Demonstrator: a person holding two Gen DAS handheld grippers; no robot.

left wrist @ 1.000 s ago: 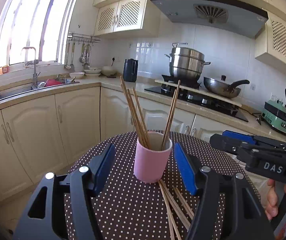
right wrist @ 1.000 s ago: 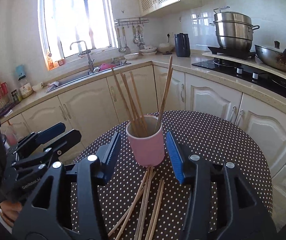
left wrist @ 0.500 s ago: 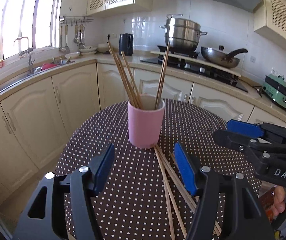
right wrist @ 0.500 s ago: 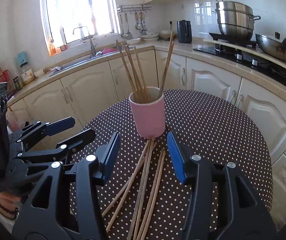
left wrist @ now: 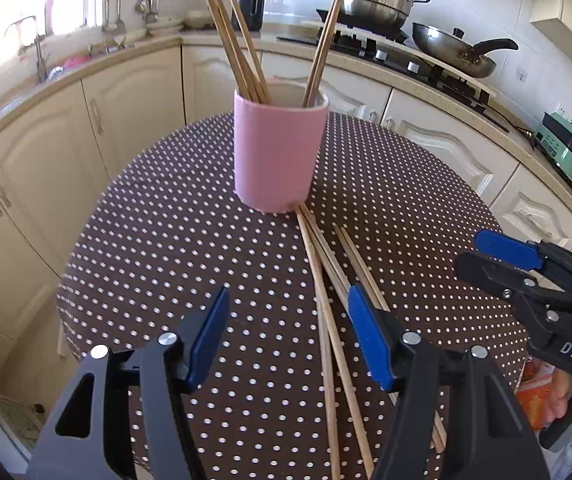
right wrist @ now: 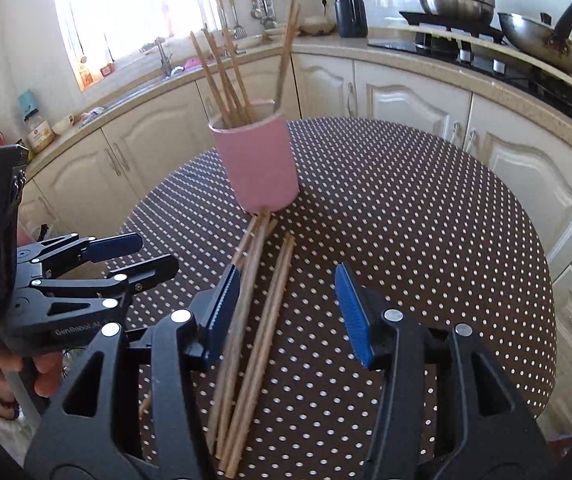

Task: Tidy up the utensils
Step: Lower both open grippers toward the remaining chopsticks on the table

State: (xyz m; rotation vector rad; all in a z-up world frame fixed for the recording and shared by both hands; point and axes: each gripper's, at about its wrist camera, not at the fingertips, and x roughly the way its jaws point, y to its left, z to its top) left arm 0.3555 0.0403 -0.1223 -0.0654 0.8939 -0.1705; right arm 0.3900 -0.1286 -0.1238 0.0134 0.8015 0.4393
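Left wrist view: my left gripper (left wrist: 287, 336) hangs with jaws apart over loose chopsticks (left wrist: 327, 280) on the polka-dot tablecloth (left wrist: 166, 240). They fan out from the base of the pink cup (left wrist: 278, 152) holding more chopsticks. My right gripper (right wrist: 287, 314) is spread wide too, gripping nothing.

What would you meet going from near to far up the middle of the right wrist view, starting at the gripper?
Right gripper → loose chopsticks lying on the dotted table → pink cup holding upright chopsticks → cream cabinets → countertop with black kettle.
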